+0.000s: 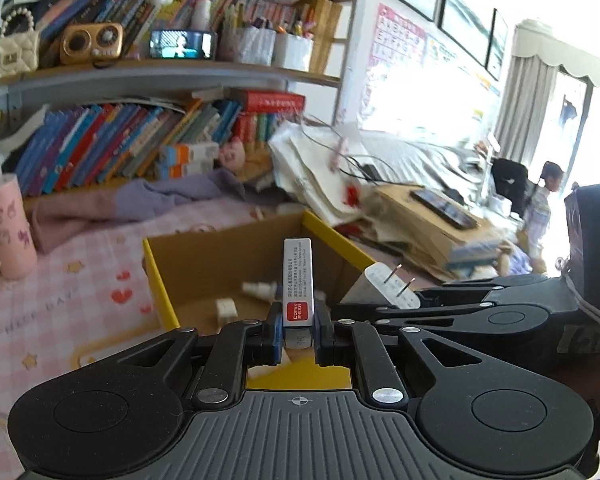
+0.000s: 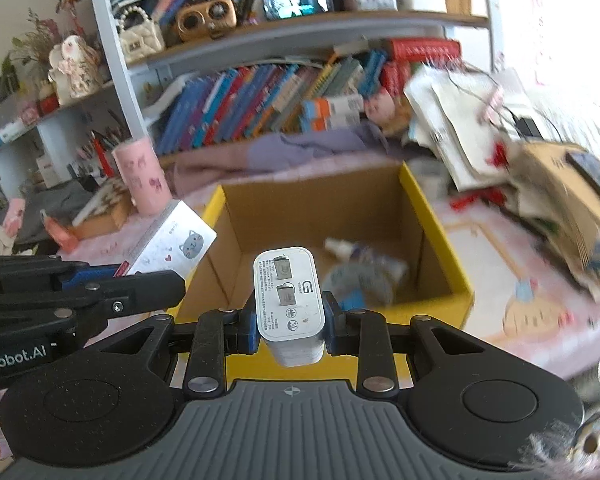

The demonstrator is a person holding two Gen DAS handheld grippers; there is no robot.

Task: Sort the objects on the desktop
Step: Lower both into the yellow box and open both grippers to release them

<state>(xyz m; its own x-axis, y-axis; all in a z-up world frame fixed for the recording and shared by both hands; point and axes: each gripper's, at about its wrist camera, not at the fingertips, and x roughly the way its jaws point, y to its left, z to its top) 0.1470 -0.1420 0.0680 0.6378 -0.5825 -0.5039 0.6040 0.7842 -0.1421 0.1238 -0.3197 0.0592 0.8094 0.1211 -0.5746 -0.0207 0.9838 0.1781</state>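
My left gripper (image 1: 298,330) is shut on a small flat white box with a red label (image 1: 298,280), held upright over the near edge of the yellow cardboard box (image 1: 156,268). My right gripper (image 2: 288,326) is shut on a white wall charger (image 2: 288,296), prongs facing the camera, above the near rim of the same box (image 2: 428,208). The charger (image 1: 384,286) and right gripper show at the right of the left wrist view. The white box, with a cat drawing (image 2: 172,242), shows at the left of the right wrist view. A small white bottle (image 2: 360,256) and other blurred items lie inside the box.
The box sits on a pink patterned cloth (image 1: 60,304). A pink cylinder (image 1: 8,228) stands at the left. Bookshelves (image 1: 140,76) full of books rise behind. A heap of papers, cardboard and a phone (image 1: 444,204) lies to the right.
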